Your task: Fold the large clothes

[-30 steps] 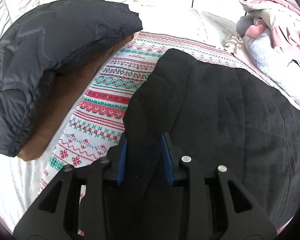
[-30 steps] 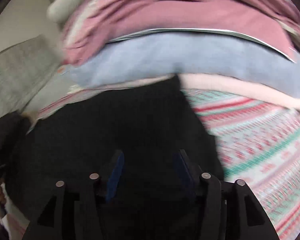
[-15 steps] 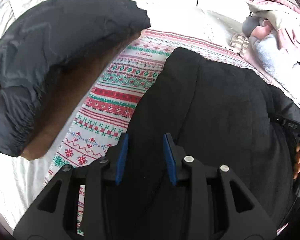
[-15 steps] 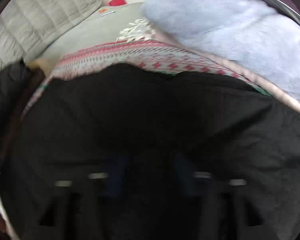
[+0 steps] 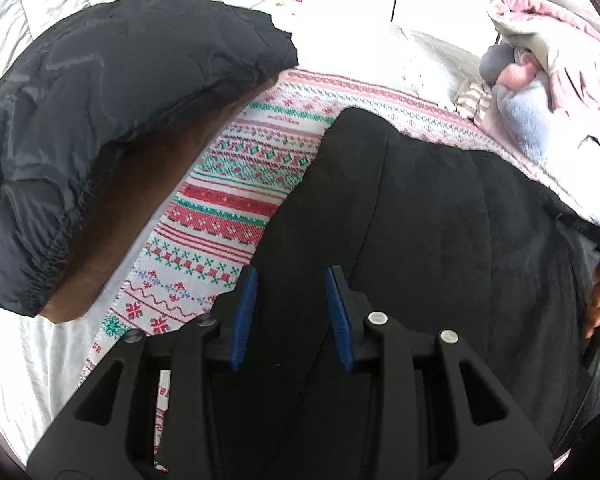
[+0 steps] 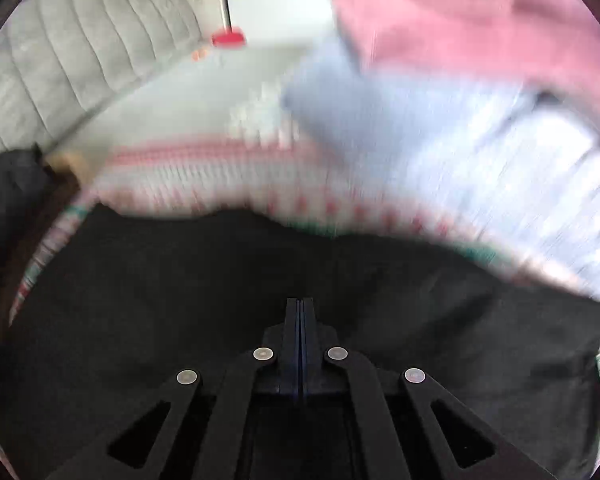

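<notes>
The black garment (image 5: 440, 216) lay spread on the patterned blanket (image 5: 236, 184) directly under both my claws, its long axis running away from me toward the headboard (image 6: 80, 92), its far edge a wavy line across the blanket. My left claw (image 5: 292, 312) hung over the garment's left fold edge with its blue pads apart; I could not tell whether cloth sat between them or only below. My right claw (image 6: 300, 320) stood over the garment's near right part with the pads pressed flat together; whether a pinch of cloth was caught in them I could not tell from that blurred view. I judged the left claw better placed for the left edge, the right for the side by the pile. To the left, apart from the garment, a black puffer jacket (image 5: 112, 120) lay on a brown one (image 5: 140, 216). To the right, a pile of pink and pale blue clothes (image 5: 540, 92) crowded the garment's right edge, the likeliest thing to foul a fold that way
</notes>
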Available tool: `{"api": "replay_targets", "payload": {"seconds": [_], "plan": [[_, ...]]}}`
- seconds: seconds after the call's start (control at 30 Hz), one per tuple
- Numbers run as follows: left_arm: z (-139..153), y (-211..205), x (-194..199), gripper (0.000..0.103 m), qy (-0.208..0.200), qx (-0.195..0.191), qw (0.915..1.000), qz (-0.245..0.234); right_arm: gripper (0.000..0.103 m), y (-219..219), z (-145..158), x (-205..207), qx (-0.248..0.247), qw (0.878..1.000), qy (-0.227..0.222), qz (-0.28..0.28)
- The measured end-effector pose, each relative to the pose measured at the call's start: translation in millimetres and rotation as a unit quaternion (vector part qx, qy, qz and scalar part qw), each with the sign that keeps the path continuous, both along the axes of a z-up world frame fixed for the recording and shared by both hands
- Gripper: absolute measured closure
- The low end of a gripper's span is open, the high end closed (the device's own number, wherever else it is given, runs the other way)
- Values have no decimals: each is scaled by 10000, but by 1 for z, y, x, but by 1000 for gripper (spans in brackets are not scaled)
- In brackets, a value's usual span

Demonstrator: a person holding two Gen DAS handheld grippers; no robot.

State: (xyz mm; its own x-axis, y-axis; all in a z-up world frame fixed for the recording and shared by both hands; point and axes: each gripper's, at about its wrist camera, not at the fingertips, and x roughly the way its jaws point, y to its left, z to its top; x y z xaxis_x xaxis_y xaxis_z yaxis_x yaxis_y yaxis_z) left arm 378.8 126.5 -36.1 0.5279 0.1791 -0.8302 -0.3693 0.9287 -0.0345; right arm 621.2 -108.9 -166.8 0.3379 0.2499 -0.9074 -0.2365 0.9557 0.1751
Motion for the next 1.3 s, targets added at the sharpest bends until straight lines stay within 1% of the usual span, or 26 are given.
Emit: {"api": "replay_targets", "payload": {"seconds": [0.03, 0.1, 0.13, 0.17, 0.2, 0.23, 0.3, 0.33, 0.37, 0.43, 0.5, 0.57, 0.63, 0.7, 0.73, 0.77, 0.8, 0.87, 0.93, 0.97, 1.0, 1.07, 1.13, 1.17, 1.23, 1.3], "plan": [[-2, -1, 2, 66, 48, -17, 10000, -20, 103, 1, -15, 0, 1, 9999, 171, 29], [-5, -2, 3, 66, 113, -59, 9999, -33, 102, -9, -17, -7, 364, 9992, 58, -138], [-5, -2, 3, 66, 109, -55, 9999, -32, 101, -19, -13, -8, 652, 9974, 155, -276], [-4, -3, 2, 66, 99, -50, 9999, -29, 93, -31, -4, -12, 861, 9951, 268, -414], [-3, -4, 1, 66, 87, -49, 9999, -42, 86, -41, 7, -18, 938, 9941, 245, -489], [0, -5, 0, 66, 62, -60, 9999, -51, 82, -54, 25, -32, 1089, 9925, 44, -548], [7, -7, -4, 66, -39, -132, 9999, -69, 58, -87, 58, -70, 1381, 9875, -281, -703], [12, -10, -7, 66, -129, -174, 9997, -117, 37, -100, 69, -89, 1480, 9852, -343, -798], [17, -15, -10, 66, -195, -187, 9995, -188, 30, -121, 79, -115, 1611, 9816, -415, -933], [24, -28, -15, 65, -293, -188, 9986, -396, 29, -158, 87, -156, 1673, 9773, -444, -1219], [29, -49, -23, 64, -371, -286, 9957, -801, 29, -195, 86, -183, 1325, 9765, -299, -1674], [27, -67, -29, 62, -371, -371, 9933, -1030, 29, -244, 83, -218, 1086, 9639, -433, -2394], [21, -80, -33, 62, -350, -372, 9922, -1135, 29, -281, 69, -243, 976, 9519, -325, -2886], [13, -89, -33, 62, -231, -397, 9914, -1226, 31, -304, 50, -259, 871, 9483, -15, -3051], [9, -93, -32, 62, -180, -465, 9907, -1266, 36, -307, 44, -263, 890, 9495, 79, -3007], [6, -97, -33, 62, -160, -532, 9901, -1288, 55, -308, 40, -266, 975, 9517, 123, -2909], [1, -103, -34, 62, -131, -580, 9892, -1342, 65, -310, 35, -266, 1018, 9509, 203, -2915], [-4, -117, -36, 62, -52, -490, 9874, -1506, 78, -309, 23, -267, 1166, 9506, 389, -2850], [-12, -126, -33, 62, -27, -143, 9871, -1594, 80, -313, 11, -268, 1259, 9477, 539, -2884], [-17, -129, -31, 62, 18, 21, 9873, -1587, 80, -317, 11, -270, 1409, 9428, 555, -2970], [-22, -128, -29, 62, 84, 85, 9875, -1569, 81, -316, 11, -271, 1439, 9413, 565, -3001], [-28, -124, -24, 62, 142, 11, 9882, -1522, 81, -312, 11, -272, 1327, 9425, 561, -3016], [-26, -123, -24, 62, 142, -3, 9887, -1494, 81, -306, 10, -268, 1178, 9444, 536, -3024], [-24, -123, -24, 62, 125, -25, 9890, -1472, 79, -304, 7, -266, 1206, 9418, 533, -3094], [-16, -126, -29, 62, -2, -160, 9882, -1524, 71, -308, 5, -268, 1369, 9305, 472, -3363], [-6, -136, -37, 62, -152, -264, 9844, -1734, 44, -310, 8, -280, 1348, 9173, 430, -3722]]}}
